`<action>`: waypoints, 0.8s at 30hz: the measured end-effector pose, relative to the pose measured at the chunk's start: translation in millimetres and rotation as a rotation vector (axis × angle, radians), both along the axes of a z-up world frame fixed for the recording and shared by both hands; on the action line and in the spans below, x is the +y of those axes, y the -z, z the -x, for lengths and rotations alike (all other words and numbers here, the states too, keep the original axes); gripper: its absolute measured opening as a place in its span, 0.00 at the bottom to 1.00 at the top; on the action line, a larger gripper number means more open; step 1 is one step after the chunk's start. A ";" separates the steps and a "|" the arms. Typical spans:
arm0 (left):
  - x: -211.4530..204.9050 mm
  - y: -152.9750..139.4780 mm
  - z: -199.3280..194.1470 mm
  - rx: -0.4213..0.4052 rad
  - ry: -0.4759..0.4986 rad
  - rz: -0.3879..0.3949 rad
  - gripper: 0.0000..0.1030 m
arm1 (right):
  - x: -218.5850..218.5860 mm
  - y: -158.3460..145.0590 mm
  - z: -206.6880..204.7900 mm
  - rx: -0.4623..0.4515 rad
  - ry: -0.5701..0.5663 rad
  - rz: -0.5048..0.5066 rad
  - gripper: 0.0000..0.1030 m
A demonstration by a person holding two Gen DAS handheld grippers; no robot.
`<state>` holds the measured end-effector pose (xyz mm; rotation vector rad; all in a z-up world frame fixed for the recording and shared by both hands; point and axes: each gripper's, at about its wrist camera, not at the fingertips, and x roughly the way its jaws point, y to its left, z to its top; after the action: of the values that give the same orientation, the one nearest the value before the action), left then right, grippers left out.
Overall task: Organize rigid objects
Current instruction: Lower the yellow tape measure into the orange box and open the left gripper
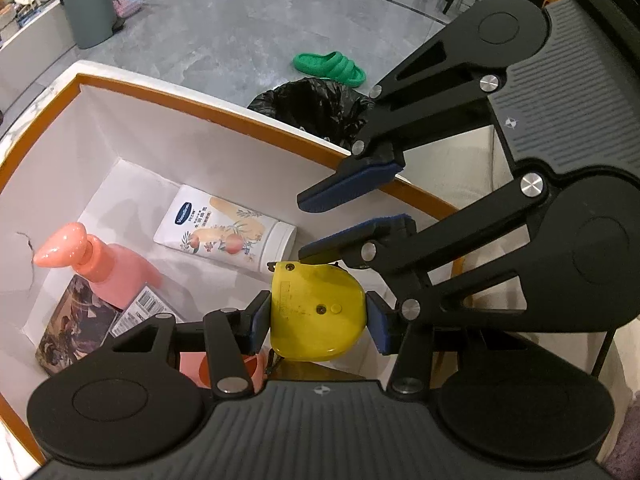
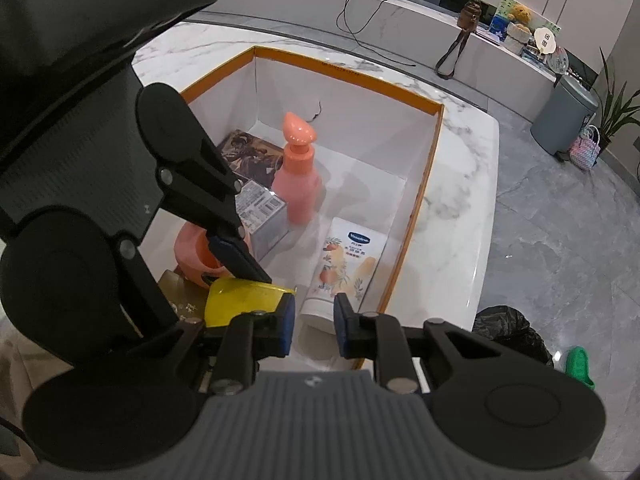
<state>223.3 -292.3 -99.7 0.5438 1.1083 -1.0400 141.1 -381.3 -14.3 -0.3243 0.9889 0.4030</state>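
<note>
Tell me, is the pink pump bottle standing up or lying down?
Standing up. The pink pump bottle rests on its base inside the orange-rimmed white box, its pump head on top.

Yellow tape measure (image 1: 316, 312); pink bottle (image 1: 108, 264).

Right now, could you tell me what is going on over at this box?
A person is sorting items into the white box with the orange rim. The left gripper holds a yellow tape measure between its fingers, low over the box. The right gripper is beside it with nothing between its fingers. Already inside are a pink pump bottle, a white lotion tube, a pink cup and some small boxes.
</note>
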 end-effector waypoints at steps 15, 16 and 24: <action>8.7 -5.6 12.6 -0.020 -0.013 0.013 0.56 | 5.1 -2.2 2.3 0.004 0.005 0.020 0.28; 9.9 -7.2 14.6 -0.024 -0.008 0.016 0.56 | 6.2 -3.3 2.7 -0.001 0.007 0.027 0.33; 26.5 -32.2 32.4 -0.116 -0.006 0.069 0.56 | 12.9 -16.1 4.8 -0.032 0.023 0.057 0.45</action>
<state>191.0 -265.9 -67.5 0.5387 0.9682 -1.0247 136.3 -368.4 1.8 -0.3693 0.9729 0.3482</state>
